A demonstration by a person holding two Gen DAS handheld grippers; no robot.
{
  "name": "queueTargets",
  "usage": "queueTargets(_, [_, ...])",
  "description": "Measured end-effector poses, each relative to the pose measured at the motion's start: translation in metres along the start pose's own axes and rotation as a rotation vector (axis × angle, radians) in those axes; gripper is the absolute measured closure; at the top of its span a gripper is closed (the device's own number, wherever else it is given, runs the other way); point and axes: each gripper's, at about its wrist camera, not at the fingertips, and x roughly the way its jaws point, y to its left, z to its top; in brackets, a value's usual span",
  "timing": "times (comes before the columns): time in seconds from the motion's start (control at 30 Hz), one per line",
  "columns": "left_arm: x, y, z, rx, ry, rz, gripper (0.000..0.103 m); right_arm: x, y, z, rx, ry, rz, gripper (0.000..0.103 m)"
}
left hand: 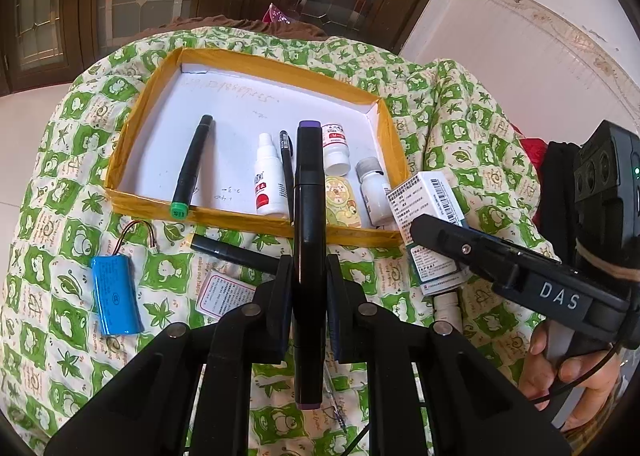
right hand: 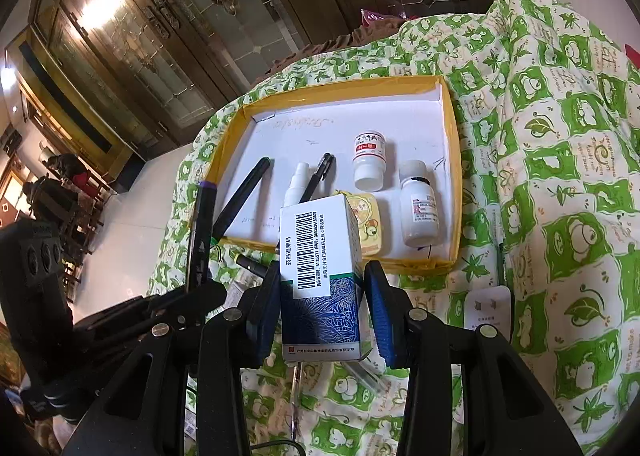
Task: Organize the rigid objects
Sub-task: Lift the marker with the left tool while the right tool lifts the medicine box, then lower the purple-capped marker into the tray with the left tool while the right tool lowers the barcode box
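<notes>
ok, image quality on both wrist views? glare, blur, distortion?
Left wrist view: strong fisheye bending, dark corner vignette, even daylight, purple-capped marker sharp, white wall bright but readable. Right wrist view: same distortion, blown-out reflection on the glass door, barcode on the medicine box crisp; no motion blur.

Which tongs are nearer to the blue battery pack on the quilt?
Left. The left tongs, shut on a black marker, are just beside the blue battery pack. The right tongs hold a medicine box on the far side of the left tongs.
</notes>
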Motion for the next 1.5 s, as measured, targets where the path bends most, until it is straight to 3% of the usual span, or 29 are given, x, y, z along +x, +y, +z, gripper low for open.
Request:
queueTargets(0.47, [0.009,0.010,0.013,0.000,0.005,0.011,0.091,0.011,-0.013,0.013,0.044,0.007,0.004,0.067])
queueTargets(0.87, [0.017,0.027,0.047,-0.012,-0.019,0.031,0.091,0.021,-0.043,0.054,0.140,0.007,0.078,0.066])
queueTargets(1.27, [0.058,0.042,0.087,-0.044,-0.003,0.053,0.091,0.049,-0.036,0.087,0.146,0.008,0.108,0.066])
queueTargets(1.5, [0.098,0.056,0.088,-0.048,0.067,0.072,0.091,0.078,-0.023,0.109,0.107,0.018,0.097,0.066])
